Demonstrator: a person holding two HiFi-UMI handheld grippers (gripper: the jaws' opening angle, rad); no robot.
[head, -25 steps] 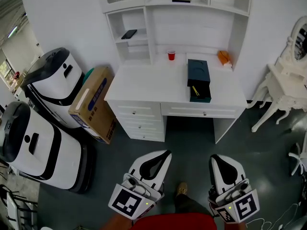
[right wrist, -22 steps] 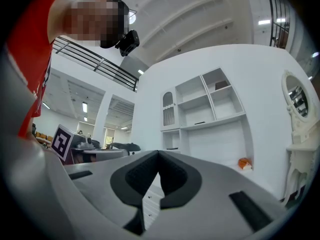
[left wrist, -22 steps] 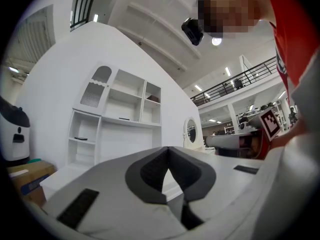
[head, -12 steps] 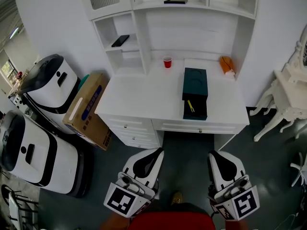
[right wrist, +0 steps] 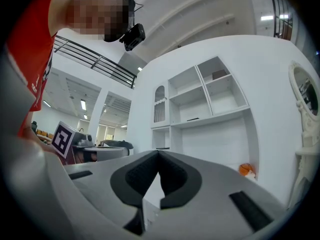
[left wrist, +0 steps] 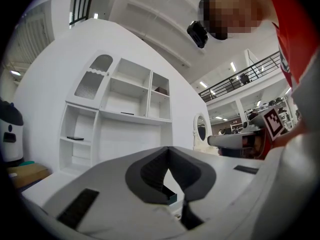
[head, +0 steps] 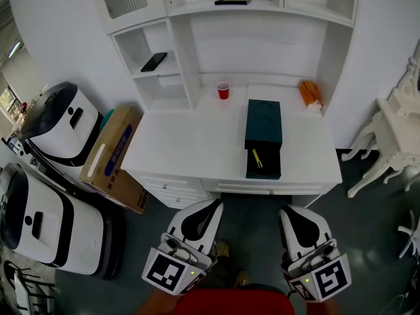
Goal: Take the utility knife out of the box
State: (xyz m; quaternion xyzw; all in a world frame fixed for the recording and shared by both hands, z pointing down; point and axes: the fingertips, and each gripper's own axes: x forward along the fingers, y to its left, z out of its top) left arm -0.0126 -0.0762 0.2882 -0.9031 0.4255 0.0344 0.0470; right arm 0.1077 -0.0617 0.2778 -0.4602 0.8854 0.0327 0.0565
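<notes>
A dark teal box (head: 264, 123) stands on the white desk (head: 190, 140); its drawer (head: 263, 164) is pulled out toward me. In the drawer lies the yellow utility knife (head: 256, 157). My left gripper (head: 216, 205) and right gripper (head: 285, 210) hover over the floor in front of the desk, well short of the box. Both point at the desk and both are shut with nothing in them. In the left gripper view the left gripper's (left wrist: 168, 148) tips meet, and a corner of the teal box (left wrist: 172, 198) shows between the jaws. The right gripper's (right wrist: 159, 153) tips also meet.
A red cup (head: 223, 90) and an orange object (head: 309, 92) sit at the desk's back. A cardboard box (head: 108, 155) and two white machines (head: 56, 120) stand on the left, white furniture (head: 394, 130) on the right. Shelves above hold a phone (head: 153, 62).
Both grippers have moved toward the desk, which now sits nearer and lower in the head view. The jaws stayed shut.
</notes>
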